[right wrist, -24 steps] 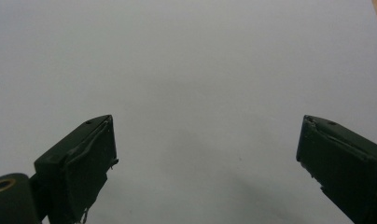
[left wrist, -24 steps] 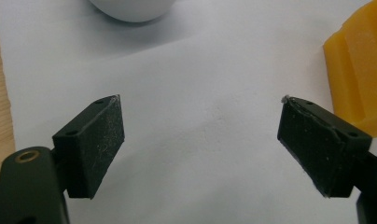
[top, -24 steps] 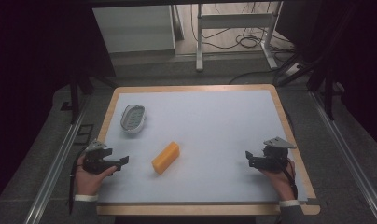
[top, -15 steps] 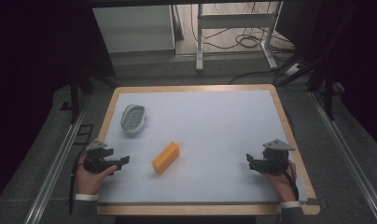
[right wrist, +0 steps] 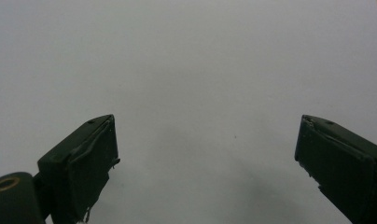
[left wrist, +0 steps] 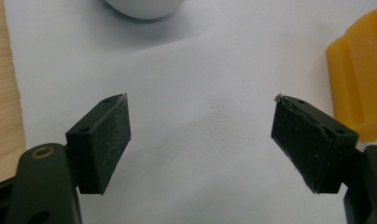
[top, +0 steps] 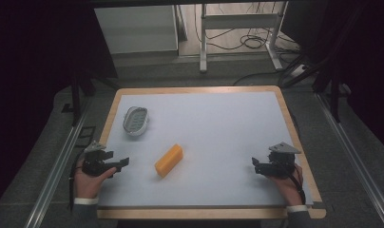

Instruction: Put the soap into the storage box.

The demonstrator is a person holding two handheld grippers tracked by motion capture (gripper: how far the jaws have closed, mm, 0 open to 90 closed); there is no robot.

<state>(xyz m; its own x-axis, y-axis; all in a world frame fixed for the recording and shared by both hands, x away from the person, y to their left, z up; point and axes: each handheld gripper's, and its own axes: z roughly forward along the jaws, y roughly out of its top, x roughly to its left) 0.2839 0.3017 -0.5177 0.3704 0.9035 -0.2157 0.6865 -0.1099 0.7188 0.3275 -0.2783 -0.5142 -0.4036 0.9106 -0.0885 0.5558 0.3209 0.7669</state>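
Note:
An orange block (top: 169, 160) lies on the white sheet (top: 218, 133) near the front left of the table. My left gripper (top: 121, 162) rests low at the sheet's left edge, a short way left of the block, jaws open and empty. Seen from the left gripper view, my left gripper (left wrist: 200, 135) has bare sheet between its pads and the orange block (left wrist: 359, 74) lies just past the right jaw. My right gripper (top: 254, 165) sits near the front right, far from the block, open. The right gripper view has my right gripper (right wrist: 205, 154) open over plain white sheet.
A small oval metal dish (top: 135, 120) stands behind the left gripper at the back left; its pale rim (left wrist: 142, 7) peeks in at the top of the left gripper view. The wooden table edge (top: 109, 114) frames the sheet. Cables and a metal stand (top: 237, 33) lie beyond the table.
Both hands have drawn slightly back toward the near edge of the table. The block and the dish lie where they were.

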